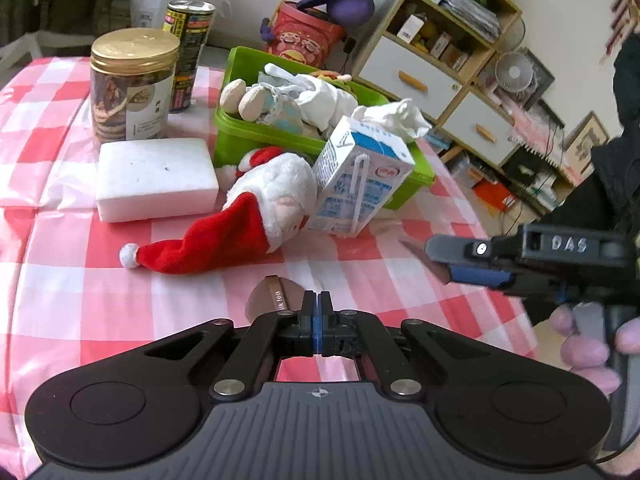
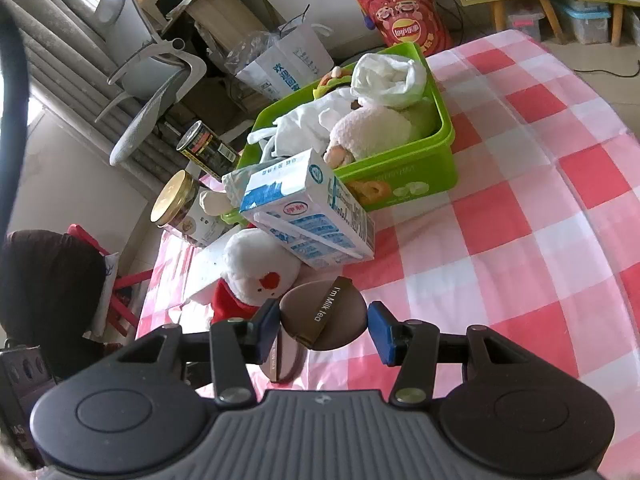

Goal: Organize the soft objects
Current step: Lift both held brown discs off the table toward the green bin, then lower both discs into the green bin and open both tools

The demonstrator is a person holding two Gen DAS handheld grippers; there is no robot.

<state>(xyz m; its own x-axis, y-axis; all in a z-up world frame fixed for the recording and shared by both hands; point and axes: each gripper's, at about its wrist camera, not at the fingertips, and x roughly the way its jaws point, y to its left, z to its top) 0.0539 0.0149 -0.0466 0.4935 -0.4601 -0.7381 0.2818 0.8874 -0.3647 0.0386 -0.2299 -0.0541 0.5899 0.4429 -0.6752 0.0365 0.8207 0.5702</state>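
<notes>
The checked surface (image 1: pixel 120 300) carries everything, and ahead of both sets of fingers stands the green bin (image 2: pixel 404 184), already holding several soft things: a pale plush toy (image 2: pixel 376 128), white cloth and a crumpled white bag. In front of the bin, leaning on it, is a blue and white milk carton (image 1: pixel 356 184), and to the left of that a white foam block (image 1: pixel 156 178), with a gold-lidded jar (image 1: pixel 134 84) and a dark can (image 1: pixel 188 52) behind it.

Between block and carton lies the Santa plush (image 1: pixel 276 192), on its side, its red hat (image 1: pixel 204 240) trailing toward the left gripper (image 1: pixel 317 320), whose fingers are pressed together on nothing.

Smallest are the brown "I'm Milk tea" puffs. One puff (image 2: pixel 324 314) sits between the parted fingers of the right gripper (image 2: pixel 324 328); the left pad looks to touch its edge, the right pad stands clear, so nothing is gripped yet. A second puff (image 2: pixel 286 360) stands on edge just under the left finger.

By my judgement the puff is very light, squashy and thin, likely to slip or fold if pinched at the rim. Taking it across its middle, over the ribbon band, should hold best. The plush would take a firm pinch on the body or hat without harm.
</notes>
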